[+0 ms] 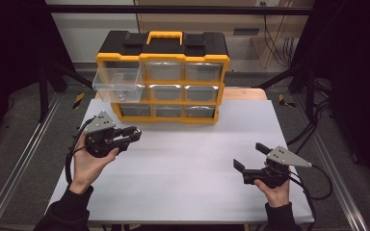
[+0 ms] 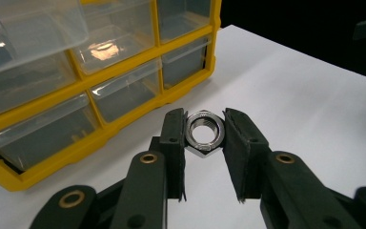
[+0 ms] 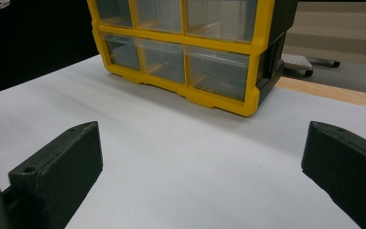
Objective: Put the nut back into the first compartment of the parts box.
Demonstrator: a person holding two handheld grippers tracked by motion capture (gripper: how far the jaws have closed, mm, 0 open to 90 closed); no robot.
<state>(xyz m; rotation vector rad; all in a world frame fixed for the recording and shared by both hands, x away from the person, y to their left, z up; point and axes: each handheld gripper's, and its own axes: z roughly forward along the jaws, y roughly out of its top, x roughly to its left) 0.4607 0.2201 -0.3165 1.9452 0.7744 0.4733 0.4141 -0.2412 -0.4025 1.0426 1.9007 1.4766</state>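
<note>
White table (image 1: 188, 163): bears yellow-black drawer organizer (image 1: 163, 77), upper-left clear drawer (image 1: 118, 84) pulled out. Right gripper (image 1: 250, 156): jaws spread wide, nothing between. Left gripper (image 1: 136, 133): clenched on steel hex nut (image 2: 205, 133), raised near organizer's front.

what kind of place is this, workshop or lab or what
Most likely a lab test bench: a white table framed by metal rails, a yellow parts organizer with clear drawers, cables along the back wall, and a steel nut held in the left gripper.
</note>
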